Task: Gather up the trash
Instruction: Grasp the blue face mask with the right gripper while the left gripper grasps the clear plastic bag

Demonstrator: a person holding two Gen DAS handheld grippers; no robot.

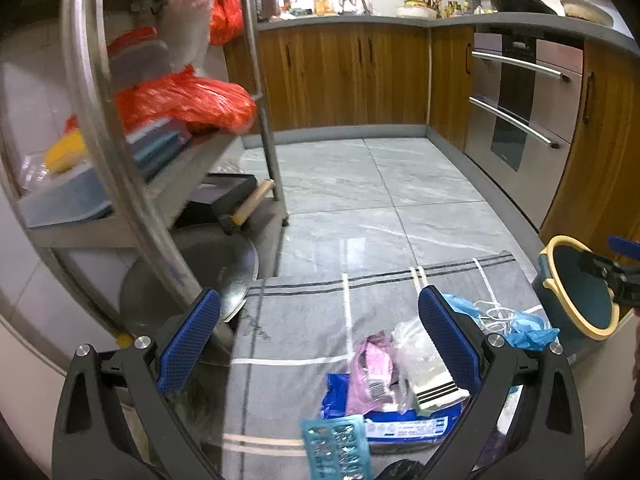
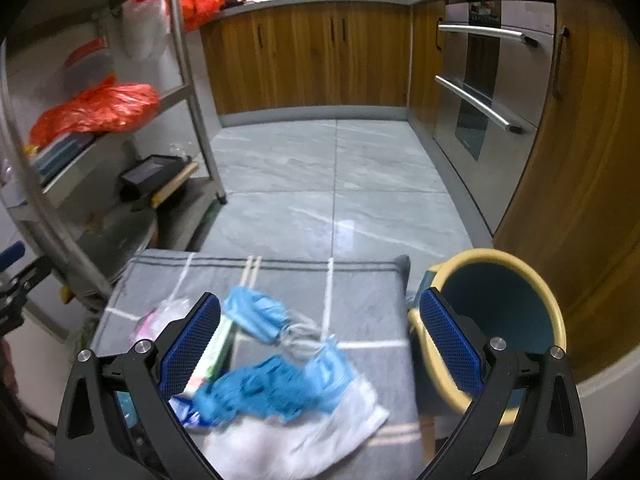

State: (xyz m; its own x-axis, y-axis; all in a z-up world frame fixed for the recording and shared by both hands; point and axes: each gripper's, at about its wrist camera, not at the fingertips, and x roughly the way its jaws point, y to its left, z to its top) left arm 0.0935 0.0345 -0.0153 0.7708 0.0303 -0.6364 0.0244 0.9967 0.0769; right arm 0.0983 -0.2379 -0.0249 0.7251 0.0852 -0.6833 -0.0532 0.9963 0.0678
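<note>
On the grey cloth-covered table (image 2: pixel 360 292) in front of me the trash lies all uncollected, so I judge the job barely begun. My left gripper (image 1: pixel 320 344) hangs over the table's near end with its fingers (image 1: pixel 188 340) wide apart and nothing between them. My right gripper (image 2: pixel 320 344) hangs likewise, fingers spread and empty, its right finger (image 2: pixel 452 344) in front of the bin's rim.

The bin (image 2: pixel 500 308), teal with a yellow rim, stands just off the table's right edge. What I can see of its inside looks bare, though the bottom is partly hidden behind my finger, so I cannot swear to it.

Still on the table: crumpled blue masks (image 2: pixel 256 316) with their white ear loops toward the far middle, a blue glove-like heap (image 2: pixel 272 388) nearer me, and a white plastic bag (image 2: pixel 296 440) under it at the near edge. From the left view I also make out a pink wrapper (image 1: pixel 370 372), a clear plastic bag (image 1: pixel 416 352), a blue packet (image 1: pixel 404 424) and a teal blister pack (image 1: pixel 336 448), all bunched at the table's near end. Everything must yet go into the bin.
</note>
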